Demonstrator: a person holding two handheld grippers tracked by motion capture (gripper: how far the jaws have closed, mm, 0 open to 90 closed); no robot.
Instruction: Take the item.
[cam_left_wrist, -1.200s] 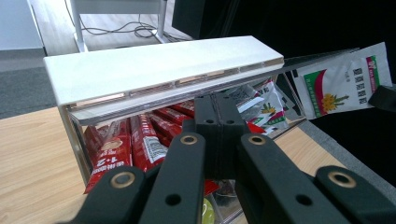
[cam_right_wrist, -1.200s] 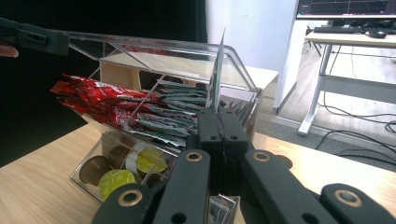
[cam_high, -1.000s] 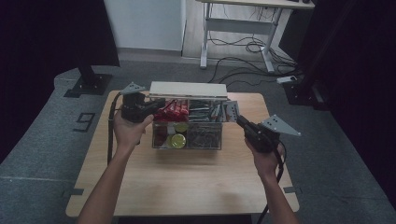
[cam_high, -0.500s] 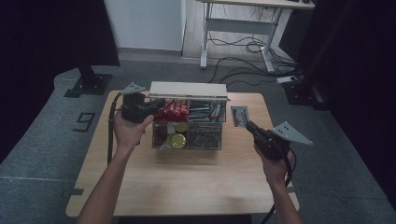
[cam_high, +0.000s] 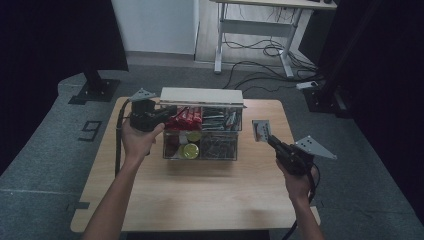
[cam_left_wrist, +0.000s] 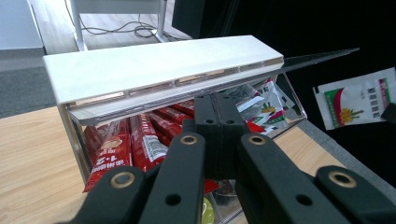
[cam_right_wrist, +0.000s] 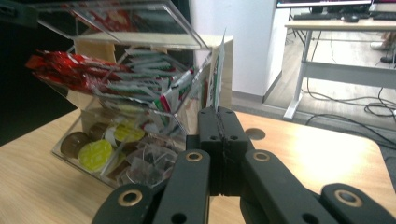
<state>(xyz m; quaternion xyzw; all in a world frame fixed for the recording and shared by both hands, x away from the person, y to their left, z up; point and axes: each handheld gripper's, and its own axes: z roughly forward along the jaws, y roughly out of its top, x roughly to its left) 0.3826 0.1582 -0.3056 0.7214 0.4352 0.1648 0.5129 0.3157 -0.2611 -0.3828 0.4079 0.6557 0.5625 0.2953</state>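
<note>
A clear acrylic organizer box (cam_high: 201, 156) stands mid-table with its lid tilted up under a white top bar (cam_left_wrist: 154, 70). Inside lie red stick packets (cam_high: 186, 118), white-green sachets (cam_high: 218, 118) and round capsules (cam_high: 190, 150). My left gripper (cam_high: 167, 111) is shut, its tips (cam_left_wrist: 215, 99) right under the raised clear lid. My right gripper (cam_high: 270, 140) is to the right of the box, shut on one white-green sachet (cam_high: 261, 130). That sachet stands edge-on above the jaw tips (cam_right_wrist: 218, 112) in the right gripper view and shows a flower print (cam_left_wrist: 357, 98) in the left gripper view.
The wooden table (cam_high: 200, 200) has bare room in front of the box and at its right. Behind it on the floor are a white desk frame (cam_high: 260, 35) with cables and a black stand base (cam_high: 95, 91). Dark curtains hang on both sides.
My right gripper has drawn back from the box to the right and slightly lower, carrying the sachet out with it. The left gripper and the lid stayed put.
</note>
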